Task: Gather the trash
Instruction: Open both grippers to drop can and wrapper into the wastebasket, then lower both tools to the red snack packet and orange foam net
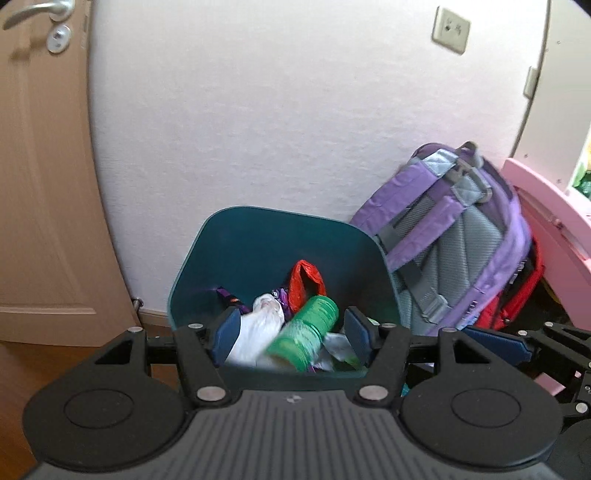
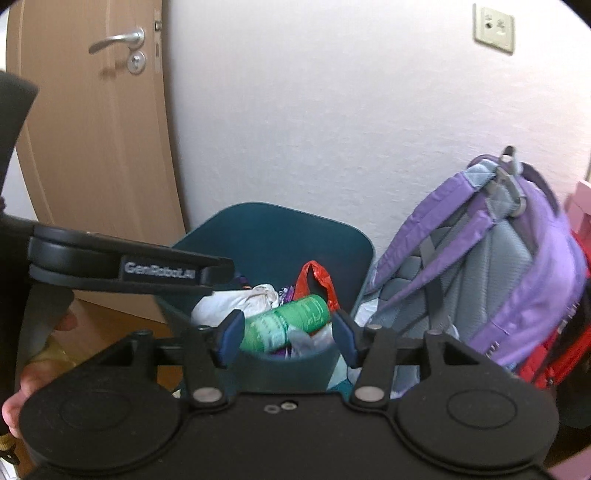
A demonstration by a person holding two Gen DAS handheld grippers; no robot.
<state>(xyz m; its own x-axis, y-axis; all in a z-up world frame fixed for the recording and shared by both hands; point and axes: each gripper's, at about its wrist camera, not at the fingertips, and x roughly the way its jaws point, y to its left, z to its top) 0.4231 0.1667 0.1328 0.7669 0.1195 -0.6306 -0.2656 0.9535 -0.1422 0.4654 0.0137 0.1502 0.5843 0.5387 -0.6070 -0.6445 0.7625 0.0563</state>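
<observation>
Both grippers, left gripper point(image 1: 291, 334) and right gripper point(image 2: 288, 334), are hanging half-open and empty over the teal bin point(image 1: 258, 240), where a green bottle point(image 1: 306, 334) is lying among wrappers. Only the right view is showing a hand point(image 2: 22, 391) at nine o'clock.

Home, prob. a kid's bedroom or hallway corner. Wooden interior door point(image 2: 103, 155) w/ lever handle point(image 2: 118, 40), white textured wall point(image 1: 277, 122) w/ socket point(image 1: 451, 30), wood-look floor point(image 1: 14, 373). Purple school backpack point(image 1: 458, 251) leans on wall beside a teal trash bin point(image 1: 258, 243) full of wrappers and a green bottle point(image 1: 306, 332). Pink furniture point(image 1: 554, 229) at right edge.
</observation>
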